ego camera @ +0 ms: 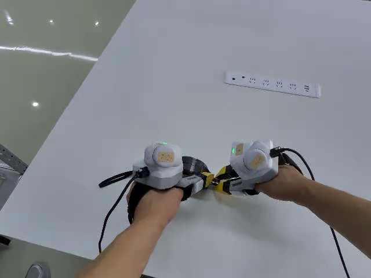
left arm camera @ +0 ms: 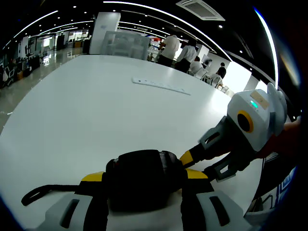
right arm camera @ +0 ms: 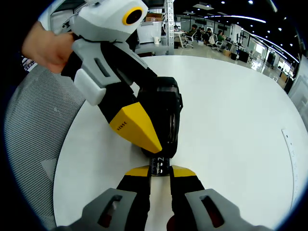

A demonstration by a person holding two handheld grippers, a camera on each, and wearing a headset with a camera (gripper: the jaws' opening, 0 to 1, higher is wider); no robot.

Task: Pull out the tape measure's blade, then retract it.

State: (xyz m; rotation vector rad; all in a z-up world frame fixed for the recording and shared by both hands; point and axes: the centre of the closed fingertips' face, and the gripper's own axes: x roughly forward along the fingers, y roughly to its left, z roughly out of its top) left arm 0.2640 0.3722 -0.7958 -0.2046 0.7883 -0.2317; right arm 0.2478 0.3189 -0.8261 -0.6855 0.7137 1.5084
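White table (ego camera: 174, 87) bears a power strip (ego camera: 272, 84) toward its far edge. Near the front edge, the left gripper (left arm camera: 144, 175) clamps its 2 yellow-tipped jaws on the black tape measure (right arm camera: 161, 110). Facing it, the right gripper (right arm camera: 160, 172) pinches the blade (right arm camera: 159, 165), with a short stub drawn out.

The head view looks steeply down on the tape (ego camera: 194, 165) from above and behind it, not close. The left gripper view sits hard against the tape (left arm camera: 144, 179), facing past it to the power strip (left arm camera: 161, 85). The right gripper view faces the tape (right arm camera: 163, 113) from the opposite side, very near. All three share the tape.
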